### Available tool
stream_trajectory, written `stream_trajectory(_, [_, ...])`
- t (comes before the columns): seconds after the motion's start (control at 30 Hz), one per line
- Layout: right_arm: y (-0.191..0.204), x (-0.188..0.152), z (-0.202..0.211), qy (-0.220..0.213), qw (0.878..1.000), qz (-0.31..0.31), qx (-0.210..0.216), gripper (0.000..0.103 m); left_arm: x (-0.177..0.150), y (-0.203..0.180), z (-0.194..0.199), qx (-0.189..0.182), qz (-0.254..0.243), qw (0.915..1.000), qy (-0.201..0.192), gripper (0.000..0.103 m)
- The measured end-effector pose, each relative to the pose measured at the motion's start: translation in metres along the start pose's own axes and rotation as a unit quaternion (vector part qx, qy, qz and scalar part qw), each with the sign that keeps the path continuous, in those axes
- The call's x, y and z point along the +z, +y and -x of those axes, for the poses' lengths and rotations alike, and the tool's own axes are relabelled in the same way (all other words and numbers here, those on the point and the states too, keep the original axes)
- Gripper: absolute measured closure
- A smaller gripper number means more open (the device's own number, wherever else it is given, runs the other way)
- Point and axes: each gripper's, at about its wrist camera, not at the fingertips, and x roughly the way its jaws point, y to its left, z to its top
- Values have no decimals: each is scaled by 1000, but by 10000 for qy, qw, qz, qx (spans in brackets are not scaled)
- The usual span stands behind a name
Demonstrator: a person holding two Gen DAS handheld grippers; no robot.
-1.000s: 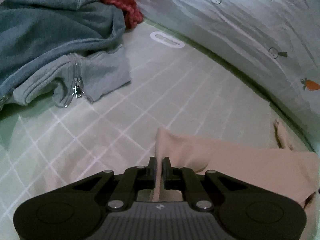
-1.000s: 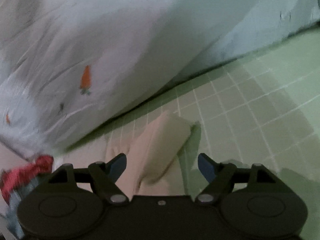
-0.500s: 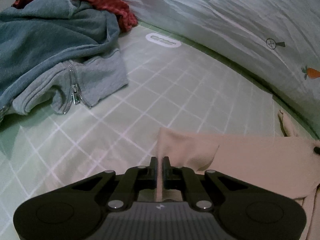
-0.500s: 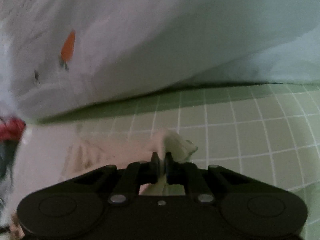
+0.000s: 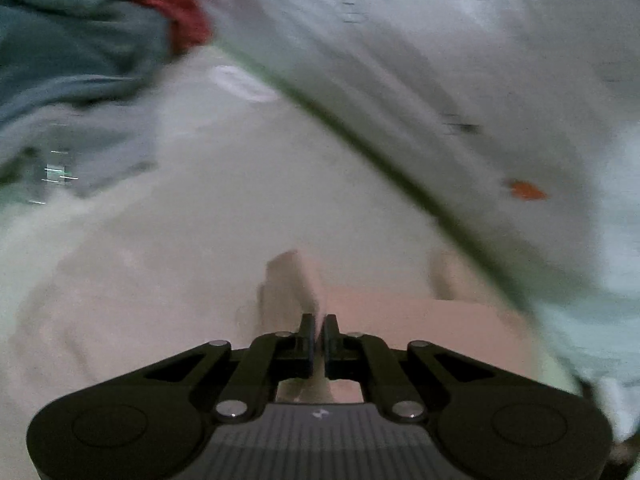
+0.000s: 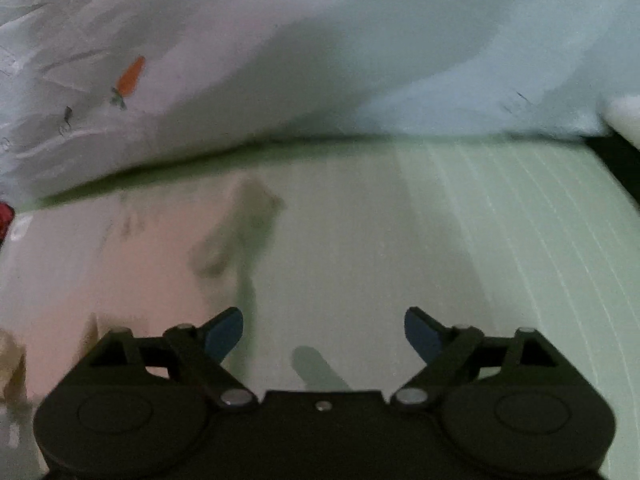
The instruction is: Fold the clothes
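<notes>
My left gripper (image 5: 319, 344) sits at 6 o'clock in its own view, jaws pinched nearly together on a raised fold of the peach garment (image 5: 420, 320); cloth shows in the slit and below it, so I read it as a grip; frame is heavily motion-blurred, details soft. The rest of that garment lies flat toward 4 o'clock of the grip, on the green checked sheet (image 5: 224, 208).

My right gripper (image 6: 323, 330) has its jaws spread wide, blue pads (image 6: 226, 330) well apart, nothing between them; bare sheet under it. In the right wrist view the garment (image 6: 100, 264) lies at 9 o'clock, one bunched corner sticking up near 11 o'clock, just beside the left pad but not touching, as far as I can tell.

Farther out, left view: a grey-blue zip jacket (image 5: 68, 92) heaped at 10 o'clock, something red (image 5: 168, 4) behind it at 11; a white duvet with carrot print (image 5: 480, 80) fills 12 to 3 o'clock, and runs across the top of the right view too.

Step in hand, my guess: mid-fold on the peach piece, left side carrying an edge, right side free. Next move calls for the right gripper to shift toward 9 o'clock and close on the matching corner, so both edges travel together; with one side loose the fold could skew.
</notes>
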Motion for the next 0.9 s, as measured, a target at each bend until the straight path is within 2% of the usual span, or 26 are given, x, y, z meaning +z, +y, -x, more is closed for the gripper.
stream_trajectory(0.07, [-13,-20,11,115,9997,-187,-44,5,-5,-24,2,-582,37,9982,126,99])
stream_trajectory(0.13, [-25,-39,23,128,9992,-364,-104,1,-13,-52,9,-1300,-28,9912,260,99])
stream_trajectory(0.2, [-34,-54,34,74,9986,-489,-201,0,-21,-79,12,-1757,-299,9830,439,98])
stream_trajectory(0.3, [-45,-68,47,-98,9968,-740,-289,0,-38,-110,6,-1274,-1162,9834,559,89])
stream_trajectory(0.37, [-49,-72,51,-180,9951,-958,-176,0,-51,-121,-6,-476,-1710,9815,713,58])
stream_trajectory(0.43, [-44,-70,53,-288,9951,-940,-40,0,-60,-118,-16,65,-1883,9779,910,48])
stream_trajectory(0.5, [-37,-67,54,-375,9960,-811,86,0,-64,-109,-20,286,-1781,9776,1083,47])
stream_trajectory(0.53, [-33,-66,55,-419,9962,-747,149,0,-64,-104,-21,375,-1727,9777,1139,42])
stream_trajectory(0.67, [-11,-55,50,-502,9963,-410,559,0,-62,-91,-25,807,-1727,9748,1159,39])
stream_trajectory(0.73, [10,-45,46,-513,9963,-21,692,0,-58,-87,-27,964,-1746,9730,1161,38])
stream_trajectory(0.9, [61,-24,36,-507,9891,827,1110,0,-55,-79,-31,1095,-1710,9719,1194,36])
